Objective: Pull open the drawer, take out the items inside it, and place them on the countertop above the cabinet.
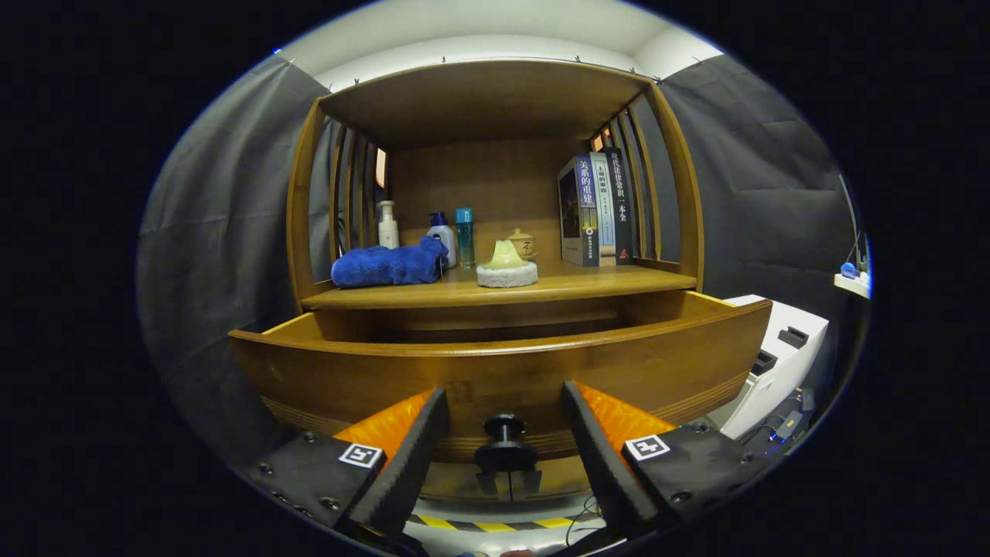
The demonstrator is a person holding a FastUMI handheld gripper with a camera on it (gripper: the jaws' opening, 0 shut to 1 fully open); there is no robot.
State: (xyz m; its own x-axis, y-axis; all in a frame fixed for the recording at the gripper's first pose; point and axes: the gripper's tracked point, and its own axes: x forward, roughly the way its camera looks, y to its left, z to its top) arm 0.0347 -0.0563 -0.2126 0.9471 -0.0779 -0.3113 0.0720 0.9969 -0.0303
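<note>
Gripper view: the claw (504,433) stands wide, its fingers either side of the dark round knob (504,446) and apart from it. The drawer (503,371), curved glossy brown wood, is pulled out below the worktop (603,288). On that smooth wooden worktop lie a fluffy blue towel (388,265), bottles (452,236), a pale sponge (506,268) and upright books (595,209).

Varnished wood, soft cloth and plastic ahead of my gripper (504,418)

I see a drawer (495,371) front of smooth, satiny wood, a dark glossy knob (505,445), a plush blue towel (387,265), shiny plastic bottles (441,236)
</note>
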